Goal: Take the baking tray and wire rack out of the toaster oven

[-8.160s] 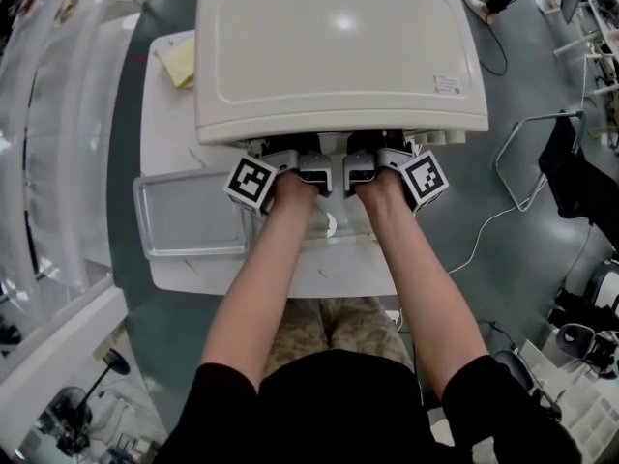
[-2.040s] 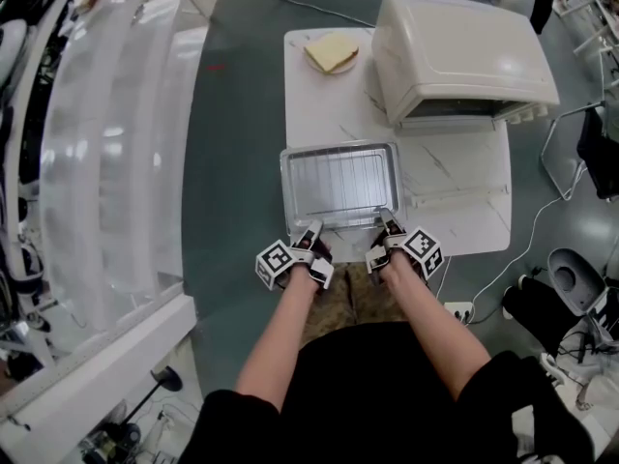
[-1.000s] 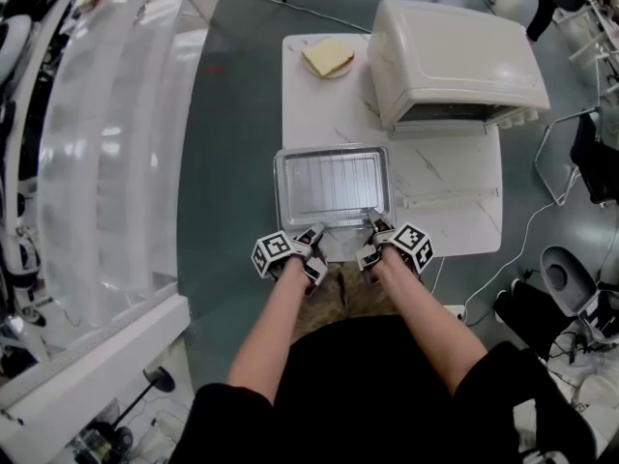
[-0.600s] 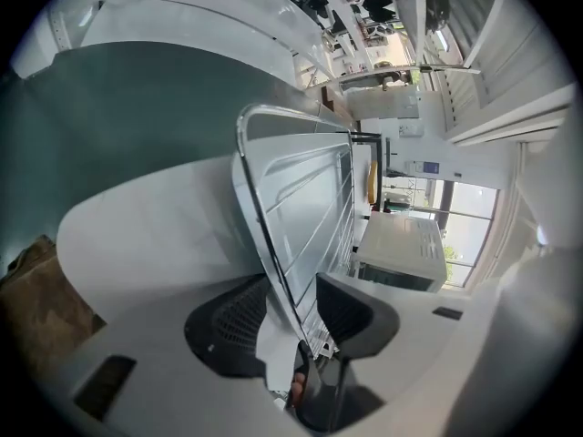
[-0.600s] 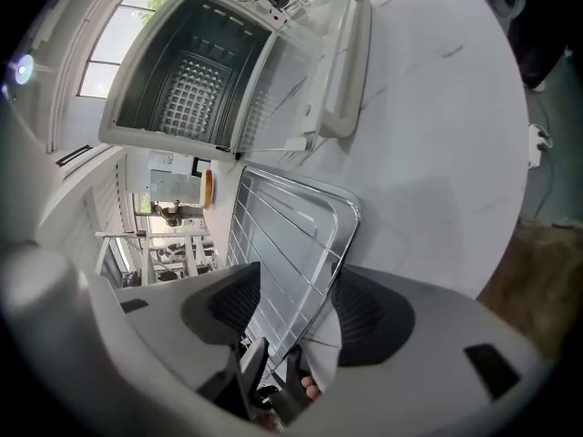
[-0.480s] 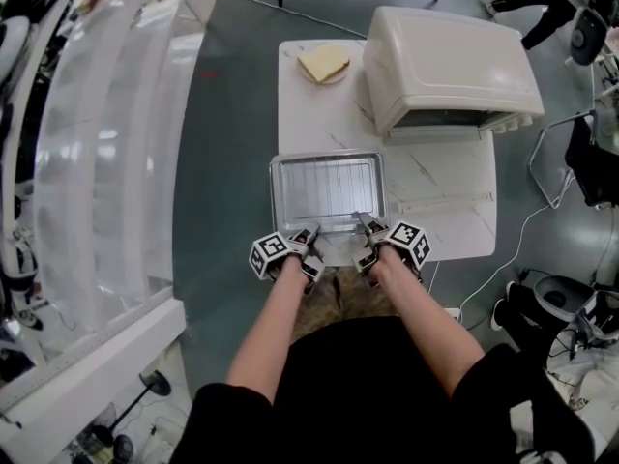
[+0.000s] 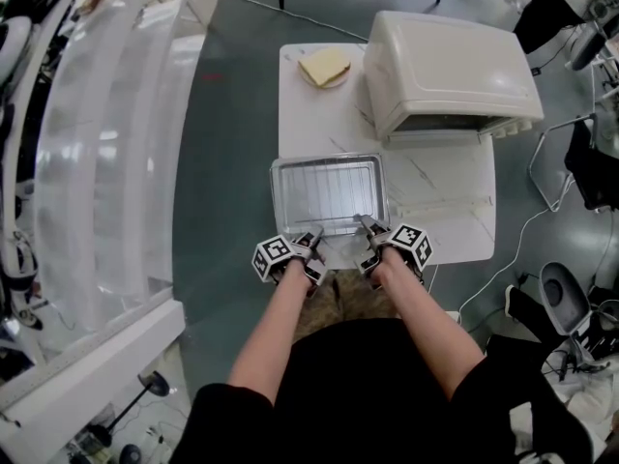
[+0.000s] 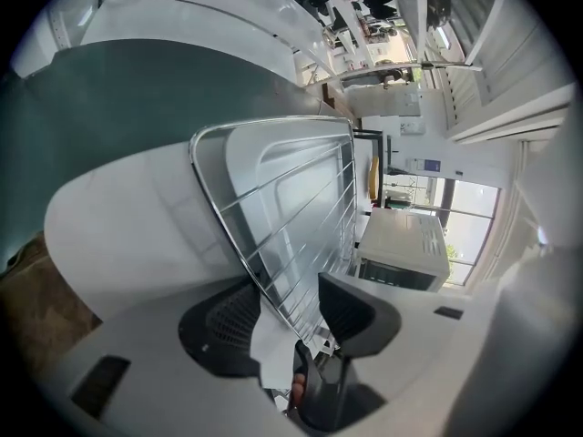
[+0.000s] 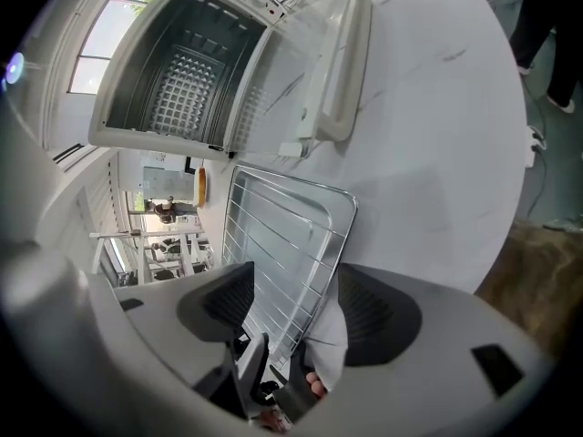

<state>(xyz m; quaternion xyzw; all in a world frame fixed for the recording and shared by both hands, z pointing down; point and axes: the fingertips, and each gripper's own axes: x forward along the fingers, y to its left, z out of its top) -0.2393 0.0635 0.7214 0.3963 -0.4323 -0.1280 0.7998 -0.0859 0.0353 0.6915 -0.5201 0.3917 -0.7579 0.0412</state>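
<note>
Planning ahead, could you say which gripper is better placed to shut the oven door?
Probably right: the right gripper is nearer the oven door, and its jaws have just been opening, the tray rim between them.

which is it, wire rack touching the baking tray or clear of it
Touching. The head view shows the wire rack lying flat in the baking tray; both gripper views show its wires down on the tray with no gap.
</note>
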